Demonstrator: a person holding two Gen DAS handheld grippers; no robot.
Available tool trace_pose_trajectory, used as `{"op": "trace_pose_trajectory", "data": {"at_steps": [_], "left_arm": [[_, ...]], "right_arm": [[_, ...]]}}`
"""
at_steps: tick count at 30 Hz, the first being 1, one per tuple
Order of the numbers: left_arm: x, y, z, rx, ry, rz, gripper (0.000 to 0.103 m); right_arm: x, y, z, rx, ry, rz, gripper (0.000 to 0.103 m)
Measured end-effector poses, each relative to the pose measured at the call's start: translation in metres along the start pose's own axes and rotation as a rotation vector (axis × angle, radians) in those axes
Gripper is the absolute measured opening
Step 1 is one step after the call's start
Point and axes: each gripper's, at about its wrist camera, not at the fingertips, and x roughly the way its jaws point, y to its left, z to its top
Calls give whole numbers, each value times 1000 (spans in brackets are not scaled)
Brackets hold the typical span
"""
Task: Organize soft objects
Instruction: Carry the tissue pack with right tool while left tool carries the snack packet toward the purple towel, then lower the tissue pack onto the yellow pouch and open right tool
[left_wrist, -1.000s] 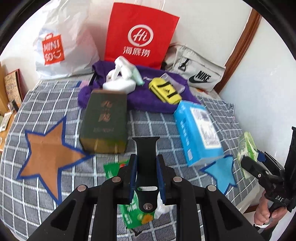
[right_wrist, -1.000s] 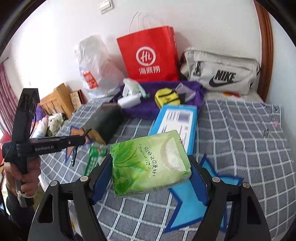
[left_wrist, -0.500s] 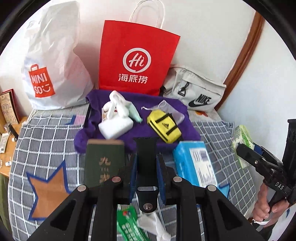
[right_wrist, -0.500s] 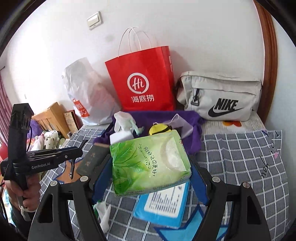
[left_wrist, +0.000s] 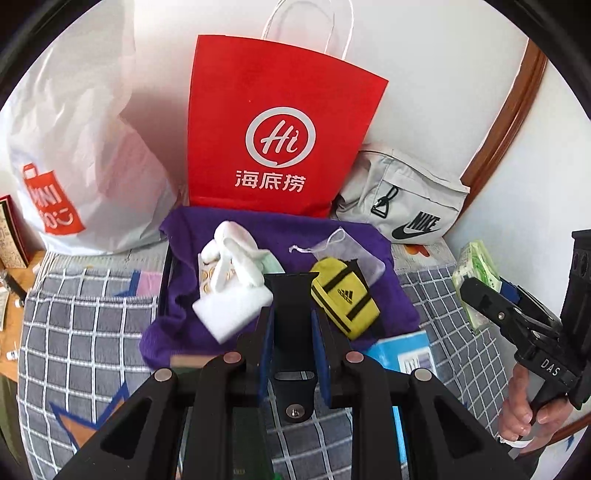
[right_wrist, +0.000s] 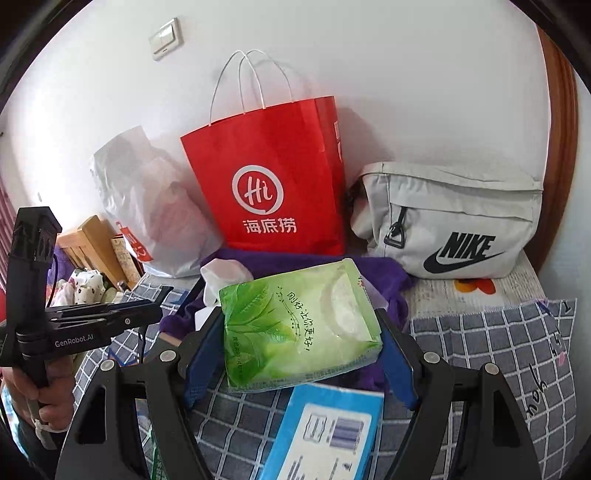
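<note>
"Hi" above three Chinese characters is printed on the red paper carrier bag (right_wrist: 273, 184) at the bed's wall edge, "NIKE" on the grey fabric pouch (right_wrist: 454, 225) beside it, "MINISO" on the white plastic bag (left_wrist: 70, 155). The green soft tissue pack (right_wrist: 295, 325) with Chinese script is clamped in the right hand-held gripper (right_wrist: 299, 354), raised over the purple cloth (left_wrist: 280, 236). A black strap (left_wrist: 293, 332) is pinched in the left hand-held gripper (left_wrist: 291, 332), angled downward.

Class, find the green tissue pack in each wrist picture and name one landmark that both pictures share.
Left wrist view: the green tissue pack is at the right edge, clamped in the right gripper.
Right wrist view: the pack is at centre, between that gripper's blue fingers.
Shared landmark: the red paper bag against the wall.
</note>
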Motion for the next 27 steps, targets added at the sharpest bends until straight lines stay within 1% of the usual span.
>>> {"op": "trace_pose_trajectory", "data": {"at_steps": [11,14,17,21,24,27], "left_arm": [[38,1,26,22,35,-5,20],[50,2,31,23,48,-13,20],[61,4,35,25,62,-5,20],[81,8,36,27,112,12,20],[96,12,34,18,153,0,20],[106,16,32,11,174,-1,20]], "right_arm": [[53,-13,20,2,52,-17,77],[69,-17,24,-6,74,-23,77],[86,-20,26,-11,99,-37,77],[104,-25,26,-5,127,-33,77],[117,-27,23,-1,146,-27,77],[126,-28,20,-10,176,-31,77]]}}
